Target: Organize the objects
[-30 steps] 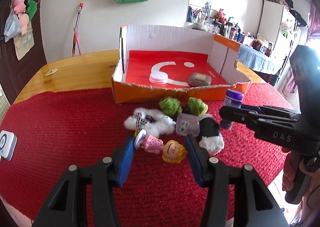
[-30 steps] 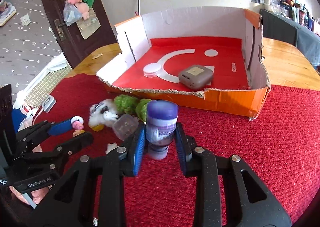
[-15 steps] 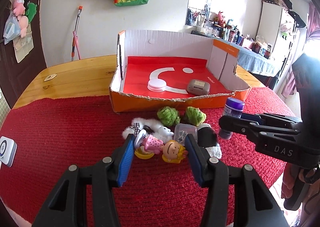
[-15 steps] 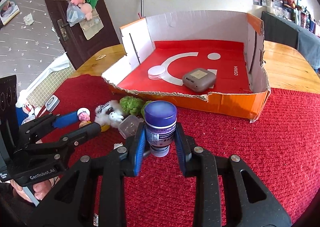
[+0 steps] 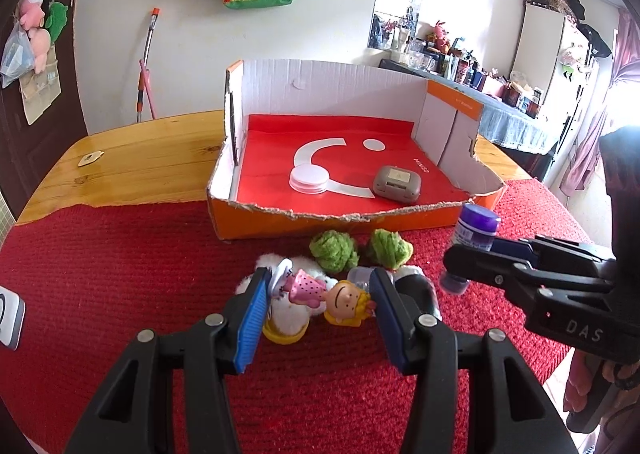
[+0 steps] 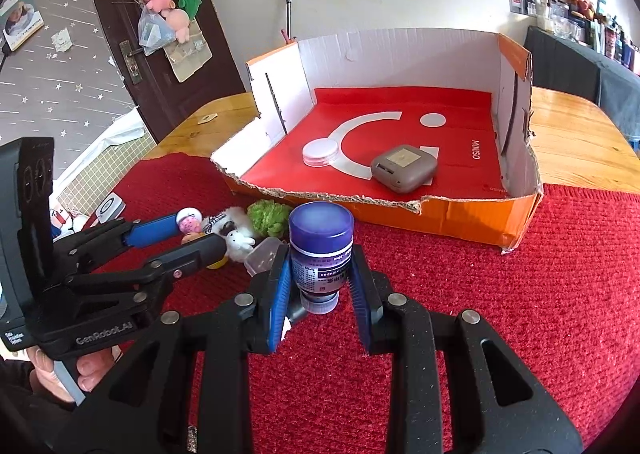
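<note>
In the left wrist view, the left tool (image 5: 318, 300) reaches forward and low over the red woven cloth (image 5: 120, 274) that covers the wooden surface (image 5: 140, 158), its blue-padded fingers (image 5: 251, 318) spread to either side of a small plastic doll figure with yellow hair and a pink dotted dress (image 5: 324, 294); the doll lies between the pads, and I cannot tell whether either pad touches it. Just behind it sit a white plush toy (image 5: 288, 314), a clear plastic box (image 5: 358, 278) and two green fuzzy balls (image 5: 334, 252). Beyond them stands the open cardboard box with orange sides and a red floor (image 5: 280, 222), which holds a round white lid (image 5: 309, 179) and a grey rounded case (image 5: 397, 183). At the right of this view the right tool (image 5: 470, 254) comes in level from the side, pinching a purple-capped bottle with a white label (image 5: 474, 230) clear of the cloth, near the box's front right corner. In the right wrist view, the right tool (image 6: 320, 288) points toward the cardboard box (image 6: 460, 214), its blue pads pressed against the label of the upright bottle (image 6: 322, 254). To its left, the left tool (image 6: 182, 232) extends across the cloth, held in a hand (image 6: 60, 374) at the lower left edge, with its tips at the doll (image 6: 188, 220) beside the plush toy (image 6: 232, 230).
</note>
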The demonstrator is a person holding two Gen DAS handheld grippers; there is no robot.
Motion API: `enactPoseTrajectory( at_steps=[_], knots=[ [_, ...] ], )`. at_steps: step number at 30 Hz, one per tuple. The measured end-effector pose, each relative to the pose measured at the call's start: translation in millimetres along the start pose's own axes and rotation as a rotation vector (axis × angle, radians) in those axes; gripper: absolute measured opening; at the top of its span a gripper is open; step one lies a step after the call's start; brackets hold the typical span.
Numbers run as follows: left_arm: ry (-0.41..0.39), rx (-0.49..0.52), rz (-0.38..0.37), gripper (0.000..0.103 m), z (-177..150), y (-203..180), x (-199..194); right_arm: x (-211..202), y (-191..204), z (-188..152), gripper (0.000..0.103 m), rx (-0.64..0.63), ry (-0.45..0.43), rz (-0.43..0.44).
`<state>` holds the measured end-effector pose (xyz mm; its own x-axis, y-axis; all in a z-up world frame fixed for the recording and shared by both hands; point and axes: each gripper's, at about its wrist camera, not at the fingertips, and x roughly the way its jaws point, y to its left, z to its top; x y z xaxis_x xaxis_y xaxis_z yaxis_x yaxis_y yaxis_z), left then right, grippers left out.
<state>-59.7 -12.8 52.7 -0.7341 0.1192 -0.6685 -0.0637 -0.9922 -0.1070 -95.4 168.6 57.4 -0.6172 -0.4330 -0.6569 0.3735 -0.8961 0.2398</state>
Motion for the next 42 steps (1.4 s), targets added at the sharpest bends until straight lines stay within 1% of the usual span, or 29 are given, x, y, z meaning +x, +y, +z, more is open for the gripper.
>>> enactPoseTrajectory(
  at_steps=[6,12,18,24,33,37,42],
  knots=[
    [-0.004,0.004,-0.012,0.053,11,0,3,-1,0,4,0.027,-0.002,-0.002,0.005],
    [-0.019,0.024,-0.014,0.053,28,-1,6,-3,1,12,0.027,-0.004,-0.004,0.028],
    [-0.041,0.043,-0.012,0.053,51,-1,8,-6,3,25,0.027,-0.034,-0.02,0.015],
    [-0.04,0.055,-0.015,0.053,68,-1,19,-4,-1,40,0.027,-0.043,-0.032,0.009],
    [-0.001,0.044,-0.016,0.053,85,5,49,8,-10,60,0.027,-0.055,-0.029,-0.001],
    [0.031,0.027,-0.03,0.053,89,10,63,21,-18,66,0.027,-0.043,-0.001,0.005],
    [0.08,0.015,-0.037,0.053,85,14,77,36,-25,66,0.027,-0.028,0.033,0.014]
  ],
)
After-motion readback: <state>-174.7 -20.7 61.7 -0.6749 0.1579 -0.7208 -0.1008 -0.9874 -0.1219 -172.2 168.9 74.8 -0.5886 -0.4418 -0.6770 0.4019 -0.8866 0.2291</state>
